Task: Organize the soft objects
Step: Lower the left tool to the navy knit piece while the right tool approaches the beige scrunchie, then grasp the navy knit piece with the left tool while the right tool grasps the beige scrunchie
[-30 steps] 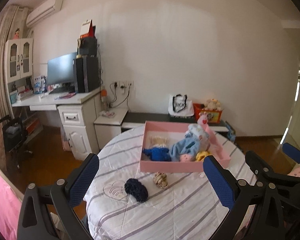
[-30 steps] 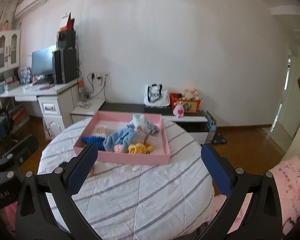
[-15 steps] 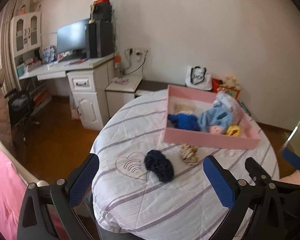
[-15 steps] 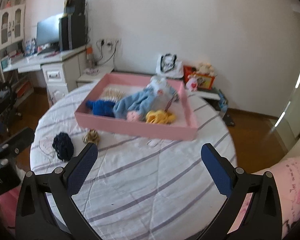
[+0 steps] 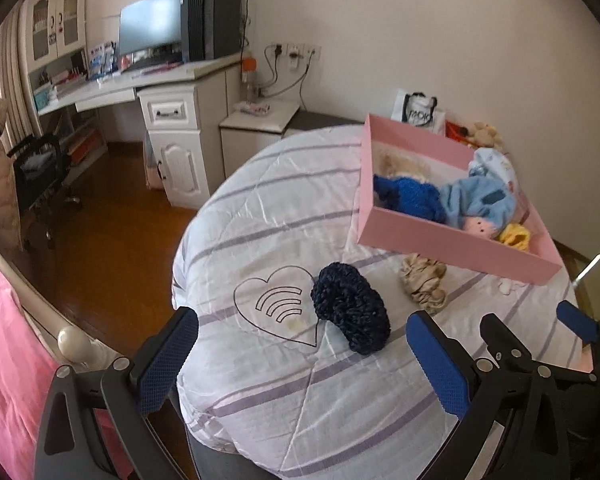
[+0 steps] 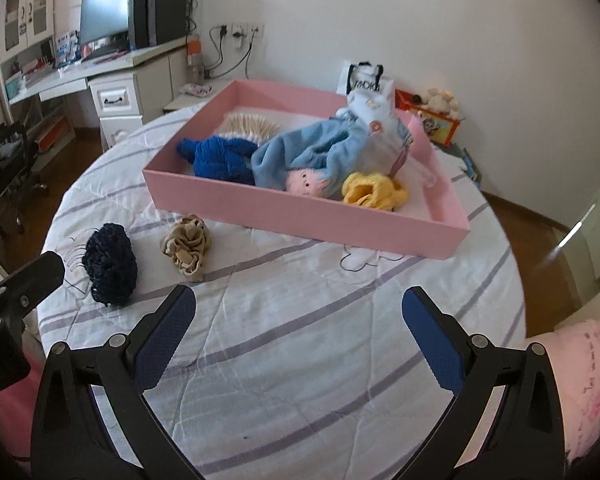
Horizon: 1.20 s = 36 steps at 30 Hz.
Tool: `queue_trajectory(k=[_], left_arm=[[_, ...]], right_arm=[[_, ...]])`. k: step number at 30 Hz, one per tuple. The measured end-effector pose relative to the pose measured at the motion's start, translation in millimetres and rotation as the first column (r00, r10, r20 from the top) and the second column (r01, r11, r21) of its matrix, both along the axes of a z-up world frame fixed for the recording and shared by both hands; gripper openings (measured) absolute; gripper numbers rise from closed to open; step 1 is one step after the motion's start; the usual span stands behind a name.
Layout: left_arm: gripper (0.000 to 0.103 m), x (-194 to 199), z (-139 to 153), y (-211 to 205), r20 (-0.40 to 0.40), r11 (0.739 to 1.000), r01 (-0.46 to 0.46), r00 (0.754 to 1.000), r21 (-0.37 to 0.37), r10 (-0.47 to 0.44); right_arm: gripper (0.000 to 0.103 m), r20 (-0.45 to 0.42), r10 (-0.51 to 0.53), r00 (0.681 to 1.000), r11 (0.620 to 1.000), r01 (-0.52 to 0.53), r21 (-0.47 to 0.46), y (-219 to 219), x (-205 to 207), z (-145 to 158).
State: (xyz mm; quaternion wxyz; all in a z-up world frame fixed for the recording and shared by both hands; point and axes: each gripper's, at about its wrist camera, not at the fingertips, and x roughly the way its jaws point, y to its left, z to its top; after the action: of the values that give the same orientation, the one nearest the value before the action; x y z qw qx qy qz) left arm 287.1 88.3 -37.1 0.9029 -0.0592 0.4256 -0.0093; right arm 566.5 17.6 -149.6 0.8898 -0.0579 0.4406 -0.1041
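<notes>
A pink tray (image 6: 300, 216) (image 5: 452, 244) on the round quilted table (image 6: 300, 340) (image 5: 268, 392) holds a royal-blue knit piece (image 6: 220, 160) (image 5: 410, 194), a light-blue plush (image 6: 304, 152) (image 5: 476, 200), a yellow knit (image 6: 374, 192) (image 5: 514, 236) and a cream yarn piece (image 6: 248, 126). Outside it lie a dark navy knit ball (image 5: 350, 306) (image 6: 110, 264) and a beige crumpled cloth (image 5: 422, 282) (image 6: 186, 246). My left gripper (image 5: 300, 360) hovers open just in front of the navy ball. My right gripper (image 6: 298, 336) is open over bare quilt, empty.
A white desk (image 5: 172, 88) with a monitor (image 5: 152, 32) stands at the back left, with a black office chair (image 5: 36, 176) on the wooden floor. A low dark bench holds a bag (image 6: 364, 80) and toys. Pink bedding (image 5: 4, 360) lies left; a pink pillow (image 6: 588, 384) right.
Both grippers have tilted down and moved closer to the table. The navy ball and beige cloth now sit much nearer the left gripper's fingers. Nothing was grasped.
</notes>
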Motion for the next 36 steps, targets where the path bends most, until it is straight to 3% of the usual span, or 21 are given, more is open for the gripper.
queue_trajectory(k=[11,14,17,20,22,25,29,33,36], left_arm=[[0.103,53,-40,0,-0.102,0.999,0.004,0.995,-0.033,-0.008],[0.097,66,-51,-4,-0.116,0.999,0.021,0.993,-0.029,-0.024],[0.085,75,-61,-7,-0.127,0.999,0.030,0.991,-0.018,-0.032],[0.064,76,-64,-10,-0.103,0.999,0.047,0.994,0.024,-0.044],[0.043,76,-63,-11,-0.098,0.998,0.065,0.993,0.011,-0.064],[0.023,76,-61,-9,-0.098,0.997,0.072,0.993,0.002,-0.071],[0.015,74,-56,0,-0.086,0.998,0.054,0.995,0.019,-0.052],[0.013,70,-50,5,-0.060,0.998,0.019,0.998,0.063,-0.015],[0.013,70,-51,8,-0.072,0.999,0.008,0.997,0.053,-0.005]], right_arm=[[0.103,-0.094,-0.005,0.996,0.999,0.009,0.037,-8,26,-31],[0.103,-0.111,-0.011,0.994,0.999,0.016,0.044,-11,30,-37],[0.103,-0.123,-0.019,0.992,0.998,0.027,0.061,-15,35,-42],[0.103,-0.140,-0.010,0.990,0.998,0.019,0.065,-14,39,-46],[0.103,-0.146,-0.007,0.989,0.997,0.017,0.069,-14,42,-48],[0.103,-0.150,0.003,0.989,0.996,0.011,0.088,-13,46,-49],[0.103,-0.142,0.007,0.990,0.997,0.005,0.083,-8,51,-47],[0.103,-0.134,0.023,0.991,0.995,-0.010,0.097,-2,59,-45],[0.103,-0.123,0.048,0.991,0.993,-0.034,0.115,4,63,-44]])
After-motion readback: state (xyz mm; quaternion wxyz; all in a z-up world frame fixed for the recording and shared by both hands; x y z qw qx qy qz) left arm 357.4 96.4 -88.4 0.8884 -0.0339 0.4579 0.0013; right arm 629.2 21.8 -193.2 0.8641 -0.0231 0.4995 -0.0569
